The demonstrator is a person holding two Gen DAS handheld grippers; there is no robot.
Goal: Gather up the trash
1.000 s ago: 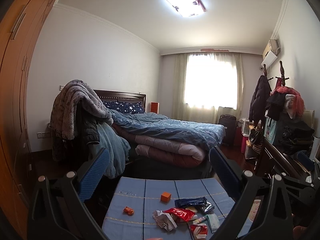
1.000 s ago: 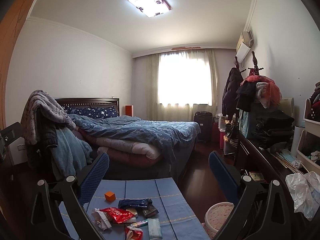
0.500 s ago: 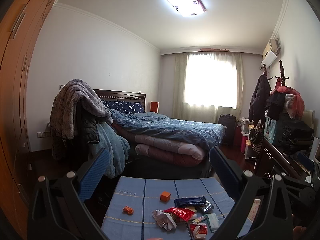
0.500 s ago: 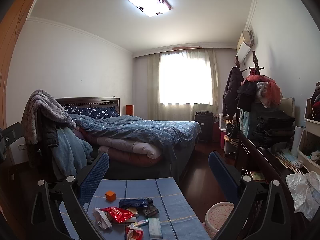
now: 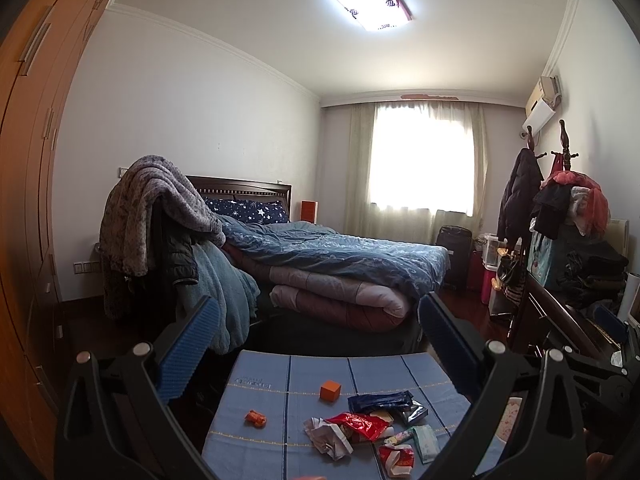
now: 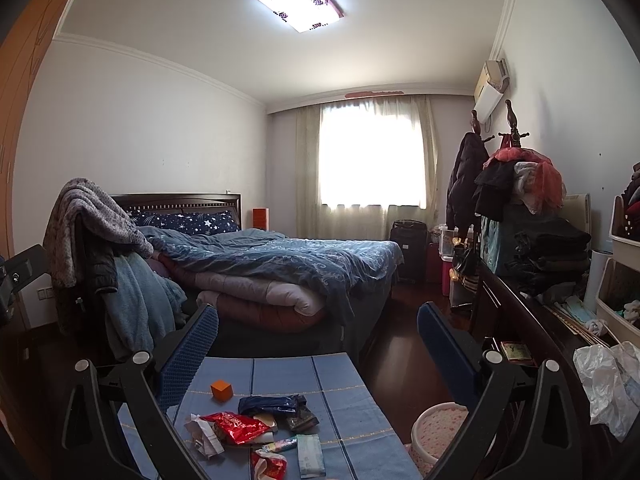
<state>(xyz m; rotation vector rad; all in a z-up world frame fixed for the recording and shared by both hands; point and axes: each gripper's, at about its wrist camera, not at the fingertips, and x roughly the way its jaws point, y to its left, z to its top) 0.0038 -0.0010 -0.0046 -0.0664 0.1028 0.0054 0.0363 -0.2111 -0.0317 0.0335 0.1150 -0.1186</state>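
both tools, left tool [image 5: 316,344] and right tool [image 6: 318,340], wide apart, holding nothing, raised above blue worktop [image 6: 340,400]. wrappers [image 6: 236,426] heaped mid-worktop, pink bin [image 6: 438,426] just beside. likely risks: snagging 2 overlapping wrappers, grabbing orange cube [image 6: 221,390] instead.
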